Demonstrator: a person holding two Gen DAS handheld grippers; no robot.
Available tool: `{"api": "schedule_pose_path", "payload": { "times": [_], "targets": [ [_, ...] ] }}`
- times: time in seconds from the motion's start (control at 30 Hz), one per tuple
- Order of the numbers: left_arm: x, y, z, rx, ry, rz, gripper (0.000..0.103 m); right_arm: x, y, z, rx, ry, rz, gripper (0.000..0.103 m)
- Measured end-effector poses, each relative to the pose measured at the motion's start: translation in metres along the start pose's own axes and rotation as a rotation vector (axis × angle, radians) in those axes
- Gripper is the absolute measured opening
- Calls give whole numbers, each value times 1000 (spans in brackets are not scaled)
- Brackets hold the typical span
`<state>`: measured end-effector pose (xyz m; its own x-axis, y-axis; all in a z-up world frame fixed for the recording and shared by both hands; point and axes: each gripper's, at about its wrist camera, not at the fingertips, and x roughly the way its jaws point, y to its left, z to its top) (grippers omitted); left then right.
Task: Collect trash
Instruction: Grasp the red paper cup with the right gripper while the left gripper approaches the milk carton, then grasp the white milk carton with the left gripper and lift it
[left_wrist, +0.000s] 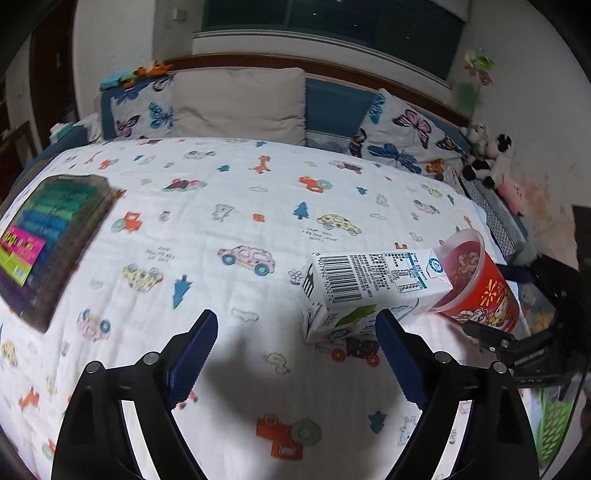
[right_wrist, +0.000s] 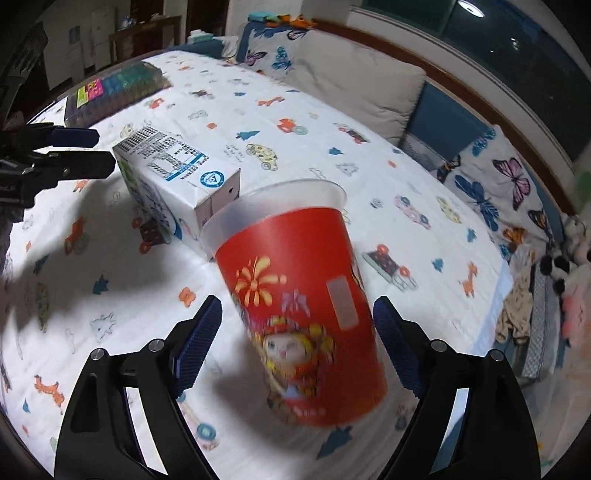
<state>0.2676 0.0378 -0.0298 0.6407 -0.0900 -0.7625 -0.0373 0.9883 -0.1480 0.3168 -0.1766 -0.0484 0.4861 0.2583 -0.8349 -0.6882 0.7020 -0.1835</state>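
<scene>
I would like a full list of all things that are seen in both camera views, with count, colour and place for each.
carton: one, white with black barcode, lying on its side on the bed, touching the cup.
cup: one, red with clear rim, lying tipped over beside the carton.
flat box: one, dark with green, blue and pink contents, far left side of the bed.
bed cover: one, white with cars and animals print.
pillows: one beige, two with butterfly print, at the headboard.
soft toys: several, black-white and pink, right of the bed.
green basket: one, lower right, off the bed.
left gripper: open, carton just off its right finger.
right gripper: open, cup between the fingers.
</scene>
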Motion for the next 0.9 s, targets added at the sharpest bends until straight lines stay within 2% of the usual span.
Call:
{"api": "schedule_pose_path", "payload": {
  "times": [0.1, 0.17, 0.37, 0.63, 0.8, 0.9],
  "targets": [
    [7, 0, 5, 6, 3, -29, 87, 9, -2, 2, 3, 14, -9, 84],
    [11, -1, 7, 14, 8, -45, 88, 9, -5, 0, 22, 13, -5, 81],
    [22, -5, 15, 67, -2, -99, 93, -4, -12, -12, 97, 7, 8, 78],
    [39, -5, 24, 100, -6, -138, 93, -30, -16, -32, 194, -26, 41, 77],
    [51, 4, 25, 38, 37, -227, 93, -35, -18, -38, 236, -41, 50, 77],
    [47, -6, 18, 90, 22, -246, 94, -35, -17, -41, 250, -37, 54, 77]
  ]
}}
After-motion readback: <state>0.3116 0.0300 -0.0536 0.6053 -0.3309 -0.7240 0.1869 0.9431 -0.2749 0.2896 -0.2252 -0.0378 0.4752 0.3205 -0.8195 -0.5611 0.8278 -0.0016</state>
